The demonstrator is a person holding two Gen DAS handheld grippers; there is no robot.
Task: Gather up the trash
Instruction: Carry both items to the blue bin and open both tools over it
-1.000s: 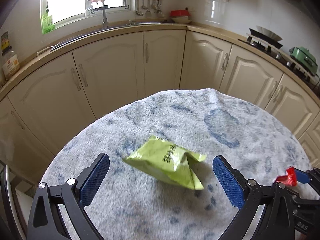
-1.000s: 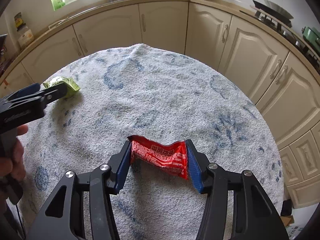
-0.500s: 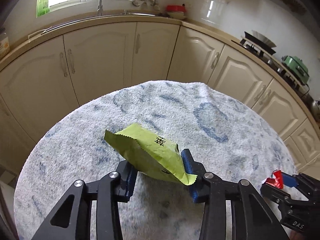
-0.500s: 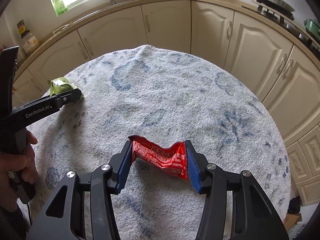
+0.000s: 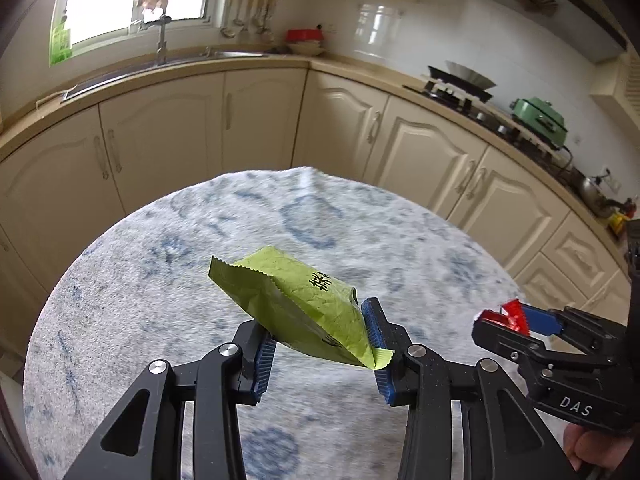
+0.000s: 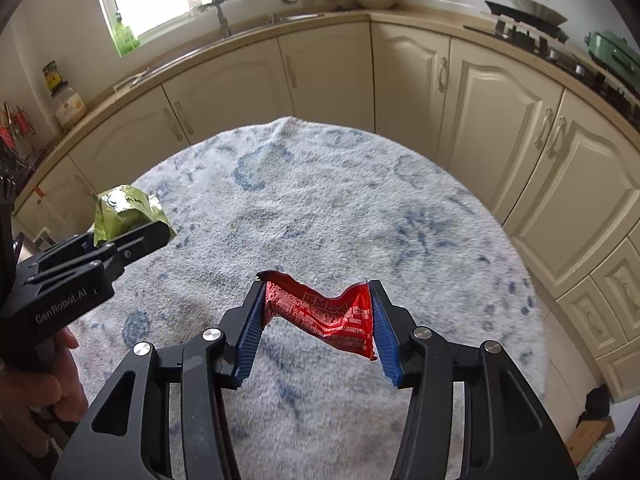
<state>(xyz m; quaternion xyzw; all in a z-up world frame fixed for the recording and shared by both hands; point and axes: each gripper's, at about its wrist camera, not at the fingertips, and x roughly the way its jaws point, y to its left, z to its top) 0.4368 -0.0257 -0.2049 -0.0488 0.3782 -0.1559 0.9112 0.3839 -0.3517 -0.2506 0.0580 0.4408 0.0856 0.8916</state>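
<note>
My left gripper is shut on a green snack wrapper and holds it above the round table; the wrapper sticks out up and to the left. The same wrapper shows at the left of the right wrist view, in the left gripper. My right gripper is shut on a crumpled red wrapper, held above the table. In the left wrist view the right gripper is at the right edge with the red wrapper peeking out.
The round table has a white and blue fluffy cloth. Cream kitchen cabinets curve behind it, with a sink and tap under the window and a stove at the right. A cardboard box lies on the floor at the right.
My left gripper has shut on the green wrapper and lifted it off the table. My right gripper has risen slightly, keeping hold of the red wrapper.
</note>
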